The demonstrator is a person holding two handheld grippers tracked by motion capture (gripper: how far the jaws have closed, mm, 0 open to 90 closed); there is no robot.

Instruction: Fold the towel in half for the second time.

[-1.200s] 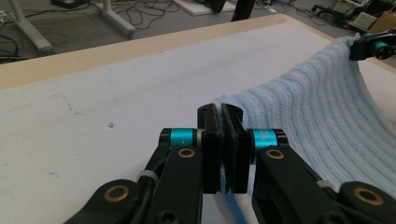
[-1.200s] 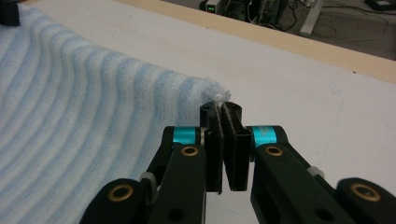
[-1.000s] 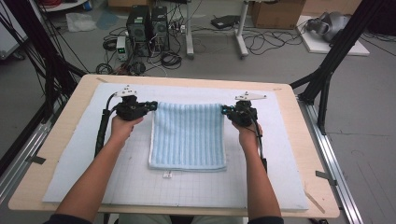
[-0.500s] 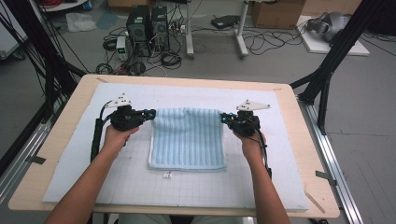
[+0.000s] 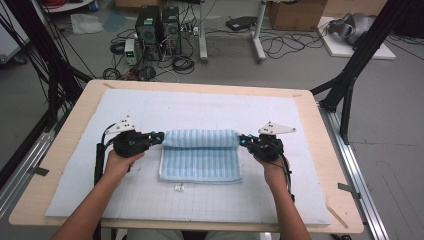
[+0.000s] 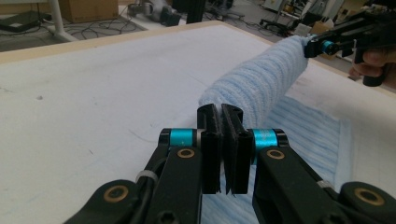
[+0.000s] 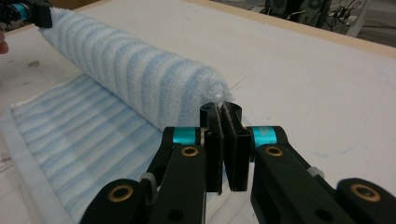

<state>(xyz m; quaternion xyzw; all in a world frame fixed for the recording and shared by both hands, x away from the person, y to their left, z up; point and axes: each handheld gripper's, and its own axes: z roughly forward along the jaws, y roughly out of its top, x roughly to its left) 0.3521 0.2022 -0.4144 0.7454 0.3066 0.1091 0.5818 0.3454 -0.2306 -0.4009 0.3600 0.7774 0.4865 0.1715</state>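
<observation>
One towel [image 5: 200, 152], two grippers: my left [image 5: 159, 136] at nine o'clock, right [image 5: 242, 140] at three, each pinching a corner above the mat [image 5: 200, 107].

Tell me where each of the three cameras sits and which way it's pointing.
High view: above the person's side, looking forward and down on the table; both forearms, left gripper and right gripper show.
Left gripper view: rides that gripper, looking along the towel roll.
Right gripper view: rides that gripper, facing the opposite way.
Shared: the towel, each gripper view showing the other gripper.
</observation>
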